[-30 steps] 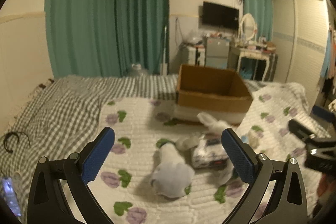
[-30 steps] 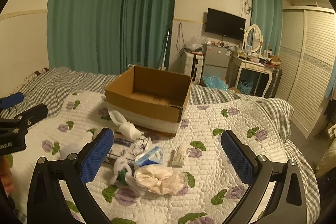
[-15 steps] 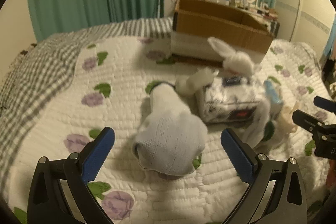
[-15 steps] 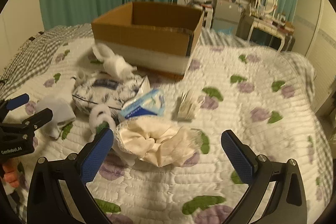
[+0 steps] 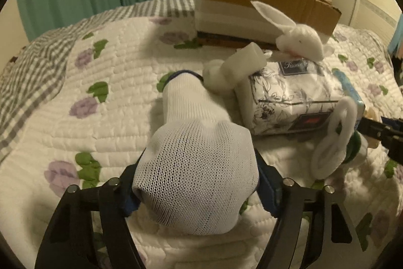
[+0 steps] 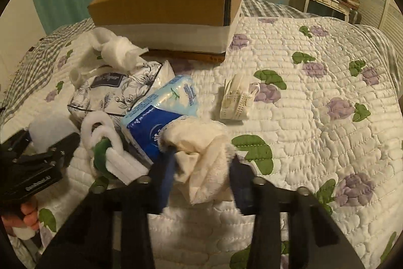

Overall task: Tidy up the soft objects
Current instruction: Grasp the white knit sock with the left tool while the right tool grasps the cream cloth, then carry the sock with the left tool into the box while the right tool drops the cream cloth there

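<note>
My left gripper (image 5: 196, 190) is shut on the toe end of a white knit sock (image 5: 196, 168) lying on the quilt. My right gripper (image 6: 201, 168) is shut on a cream fluffy cloth (image 6: 201, 155). A floral tissue pack (image 5: 289, 95) lies beyond the sock; it also shows in the right wrist view (image 6: 113, 90). A white plush rabbit (image 5: 297, 37) rests on the pack. A blue tissue pack (image 6: 161, 115) lies beside the cream cloth. The open cardboard box (image 6: 171, 6) stands behind the pile. The left gripper also shows at the right wrist view's left edge (image 6: 32, 163).
A white looped plush piece with green (image 6: 105, 145) lies left of the blue pack. A small cream mesh pouch (image 6: 236, 95) lies alone to the right. The flowered quilt (image 6: 327, 117) covers the bed. A dresser and fridge stand behind the bed.
Both grippers dropped to the quilt and closed: the left onto the white sock, the right onto the cream cloth. Before, both were open and above the pile.
</note>
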`<state>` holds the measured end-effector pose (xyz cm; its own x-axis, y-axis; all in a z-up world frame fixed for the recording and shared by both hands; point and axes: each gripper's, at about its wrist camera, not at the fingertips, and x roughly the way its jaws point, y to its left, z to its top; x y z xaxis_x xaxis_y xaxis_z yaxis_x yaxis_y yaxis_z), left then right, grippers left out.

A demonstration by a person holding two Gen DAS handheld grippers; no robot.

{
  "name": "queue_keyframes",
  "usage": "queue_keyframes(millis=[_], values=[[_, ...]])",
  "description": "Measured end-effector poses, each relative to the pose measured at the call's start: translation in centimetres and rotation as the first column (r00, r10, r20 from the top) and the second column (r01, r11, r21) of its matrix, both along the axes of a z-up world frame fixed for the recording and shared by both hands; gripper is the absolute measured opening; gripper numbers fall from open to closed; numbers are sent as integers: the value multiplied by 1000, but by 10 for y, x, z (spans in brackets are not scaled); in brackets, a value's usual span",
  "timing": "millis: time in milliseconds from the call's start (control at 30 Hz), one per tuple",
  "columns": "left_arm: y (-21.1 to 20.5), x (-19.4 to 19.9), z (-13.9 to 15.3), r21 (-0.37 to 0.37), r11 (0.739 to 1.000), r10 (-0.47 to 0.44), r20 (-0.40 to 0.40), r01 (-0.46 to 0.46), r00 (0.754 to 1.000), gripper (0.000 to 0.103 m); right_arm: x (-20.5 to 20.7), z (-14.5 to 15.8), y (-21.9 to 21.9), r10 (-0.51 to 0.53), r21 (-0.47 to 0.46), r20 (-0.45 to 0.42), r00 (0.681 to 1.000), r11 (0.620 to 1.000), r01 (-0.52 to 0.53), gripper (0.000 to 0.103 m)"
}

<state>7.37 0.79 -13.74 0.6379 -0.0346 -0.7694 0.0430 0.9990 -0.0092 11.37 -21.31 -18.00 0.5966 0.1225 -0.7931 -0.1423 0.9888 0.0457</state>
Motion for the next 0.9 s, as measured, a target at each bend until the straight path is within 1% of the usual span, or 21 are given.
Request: queue_keyframes(millis=[67,133,233,300,433,533,700,800,900], values=[[2,-2,2,-10,1000,-7,3,7,1000,68,-5,5,-2,0,13,16,1000,1000,-1,28],[4,-5,5,-18,1000,-3,-2,3,1000,67,-11,10,-4,-2,11,27,1000,1000,2,26],[11,-15,12,-50,999,6,1,-6,1000,66,-20,22,-7,2,31,51,999,999,-4,24],[13,-24,22,-67,998,11,17,-10,1000,66,-28,33,-8,5,39,75,997,999,-8,24],[15,-43,51,-77,997,18,86,-11,996,66,-44,58,-7,31,44,131,991,998,-38,24],[14,-54,75,-83,997,4,137,8,991,66,-55,79,-4,56,38,175,983,997,-63,24],[9,-65,120,-52,997,-48,234,62,971,66,-62,115,-2,84,39,250,965,995,-96,24],[5,-62,140,-68,994,-68,263,88,962,66,-60,135,0,103,42,290,952,992,-120,24],[-2,-45,163,-80,990,-87,292,115,952,66,-47,154,2,132,46,313,941,987,-154,24]])
